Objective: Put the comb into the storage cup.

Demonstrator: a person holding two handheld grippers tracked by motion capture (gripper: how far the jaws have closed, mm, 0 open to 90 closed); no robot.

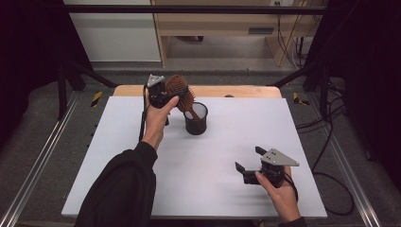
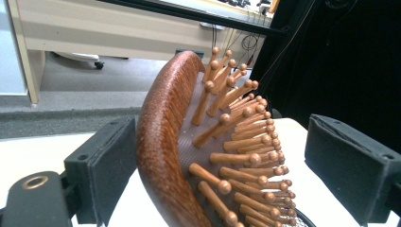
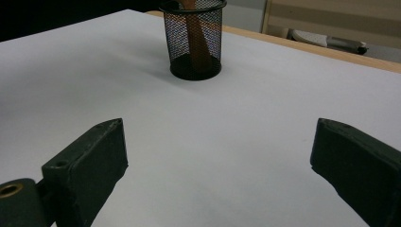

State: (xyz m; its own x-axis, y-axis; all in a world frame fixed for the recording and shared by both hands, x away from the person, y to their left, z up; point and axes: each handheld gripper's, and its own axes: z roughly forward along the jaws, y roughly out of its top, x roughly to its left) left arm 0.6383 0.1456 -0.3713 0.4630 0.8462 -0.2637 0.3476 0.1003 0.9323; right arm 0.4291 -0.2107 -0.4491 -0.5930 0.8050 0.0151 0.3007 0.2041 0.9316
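Observation:
A brown wooden hairbrush stands head-up with its handle inside a black mesh cup at the back middle of the white table. My left gripper, held above the table, has its jaws on either side of the brush head. The left pad lies close against the brush's back. The right pad stands apart from the bristle tips, so the jaws are open. My right gripper rests low near the front right, open with nothing between its jaws, and faces the cup.
A wooden table edge runs behind the white top. Beyond it stand a light wooden cabinet and black frame posts. Cables trail on the floor to the right. A metal rail runs along the left side.

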